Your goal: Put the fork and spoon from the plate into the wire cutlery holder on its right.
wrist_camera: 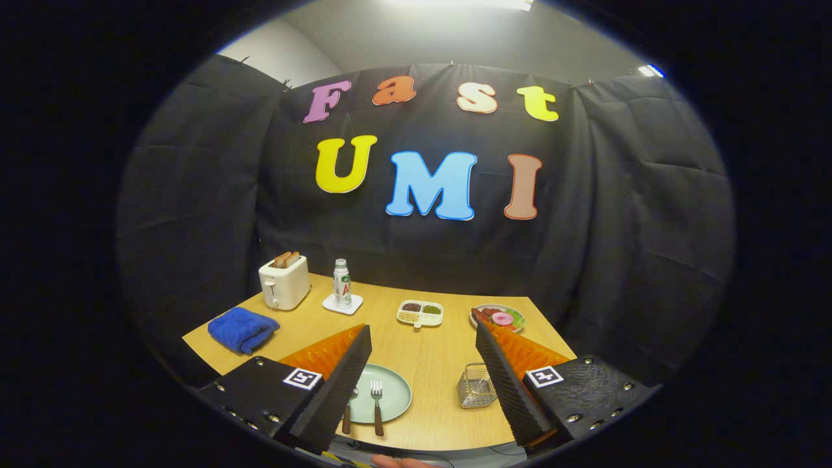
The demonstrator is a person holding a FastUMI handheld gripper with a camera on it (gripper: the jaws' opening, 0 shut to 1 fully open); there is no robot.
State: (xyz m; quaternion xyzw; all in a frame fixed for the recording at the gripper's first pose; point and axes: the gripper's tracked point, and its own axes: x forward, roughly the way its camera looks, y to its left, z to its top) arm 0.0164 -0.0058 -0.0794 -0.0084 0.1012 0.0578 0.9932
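Tool [422,338] open above fork [376,406]; spoon [349,411] likely beside.

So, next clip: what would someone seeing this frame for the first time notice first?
The open gripper hangs over the near edge of the wooden table, its fingers spread wide. Between them lies a pale green plate with a fork and a spoon, and a wire cutlery holder just to the plate's right. Beyond stand a toaster, a bottle and a blue cloth.

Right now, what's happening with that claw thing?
Gripper open, high above table. Fork and spoon on plate. Wire holder empty, path clear.
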